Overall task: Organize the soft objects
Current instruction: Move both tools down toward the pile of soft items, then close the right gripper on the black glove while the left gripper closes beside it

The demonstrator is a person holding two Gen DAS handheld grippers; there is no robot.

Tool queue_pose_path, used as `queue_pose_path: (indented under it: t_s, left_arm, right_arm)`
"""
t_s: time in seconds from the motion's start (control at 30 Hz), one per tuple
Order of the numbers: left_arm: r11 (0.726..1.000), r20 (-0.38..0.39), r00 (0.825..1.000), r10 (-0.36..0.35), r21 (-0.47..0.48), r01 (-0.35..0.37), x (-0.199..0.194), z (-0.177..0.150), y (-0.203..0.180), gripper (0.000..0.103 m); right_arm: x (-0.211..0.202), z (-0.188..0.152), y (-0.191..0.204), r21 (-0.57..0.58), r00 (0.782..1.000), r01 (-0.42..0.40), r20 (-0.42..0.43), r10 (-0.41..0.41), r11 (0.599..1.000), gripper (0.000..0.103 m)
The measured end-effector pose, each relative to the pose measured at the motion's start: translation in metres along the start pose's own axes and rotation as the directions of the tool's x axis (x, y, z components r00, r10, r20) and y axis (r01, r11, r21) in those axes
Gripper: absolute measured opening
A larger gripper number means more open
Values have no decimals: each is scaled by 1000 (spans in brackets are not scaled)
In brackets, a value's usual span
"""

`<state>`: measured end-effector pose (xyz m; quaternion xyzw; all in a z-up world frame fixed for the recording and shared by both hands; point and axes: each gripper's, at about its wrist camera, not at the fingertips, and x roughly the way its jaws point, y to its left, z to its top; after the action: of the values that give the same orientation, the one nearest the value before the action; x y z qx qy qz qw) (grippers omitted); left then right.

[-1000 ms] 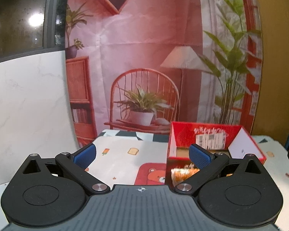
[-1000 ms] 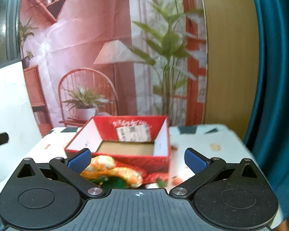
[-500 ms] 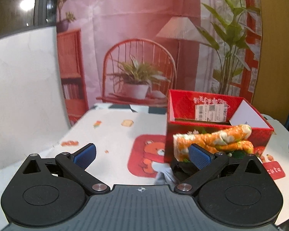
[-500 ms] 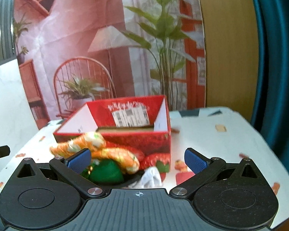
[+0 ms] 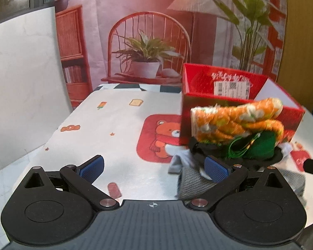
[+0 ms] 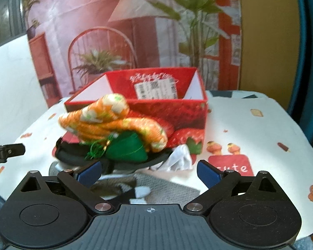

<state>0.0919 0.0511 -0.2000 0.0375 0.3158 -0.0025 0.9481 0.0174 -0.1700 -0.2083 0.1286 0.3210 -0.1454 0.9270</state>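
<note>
A pile of soft things lies on the table in front of an open red box (image 5: 235,95) (image 6: 156,104). An orange floral cloth roll (image 5: 235,120) (image 6: 112,123) tops a green pouch (image 5: 258,145) (image 6: 127,150) and a black piece (image 6: 73,156). White cloth (image 6: 180,160) and grey knit fabric (image 5: 194,183) (image 6: 167,187) lie in front. My left gripper (image 5: 154,167) is open over bare tablecloth, its right pad at the pile's left edge. My right gripper (image 6: 149,171) is wide and closing, above the grey knit, its pads touching nothing.
The tablecloth (image 5: 114,125) carries cartoon bear and snack prints. A white panel (image 5: 20,83) stands at the left, and a printed room backdrop (image 5: 156,20) hangs behind the table. A teal curtain (image 6: 311,62) hangs at the right. The other gripper's tip (image 6: 6,152) shows at the left.
Both grippers have sunk and tipped downward, so the pile and tablecloth now fill more of each view. The right jaws stand slightly narrower than before.
</note>
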Motion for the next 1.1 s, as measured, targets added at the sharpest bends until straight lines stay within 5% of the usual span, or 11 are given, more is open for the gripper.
queue_pose_path:
  t_s: [0.33,0.53,0.67,0.87,1.1]
  left_arm:
    - [998,-107,993,-60,-15,58,17,-17,0,103]
    - [994,-163,981,-101,-55,93,28,-24,4,93]
    - [990,-177,975,-131,-78,119,30,-27,6,83]
    - [982,-203,963,-177,-100,160,37,-30,3,82]
    - [968,-242,938,-249,-73,238,45,-36,-10,82]
  right_arm:
    - [16,-12,7,-23,997,-37,-75,35,999,83]
    - [21,-16,10,-38,993,-52,-110,48,998,76]
    - [23,-17,12,-45,991,-69,-116,63,997,65]
    - [27,-19,13,-45,984,-117,-137,110,992,43]
    - [33,-24,19,-58,975,-151,-171,139,987,42]
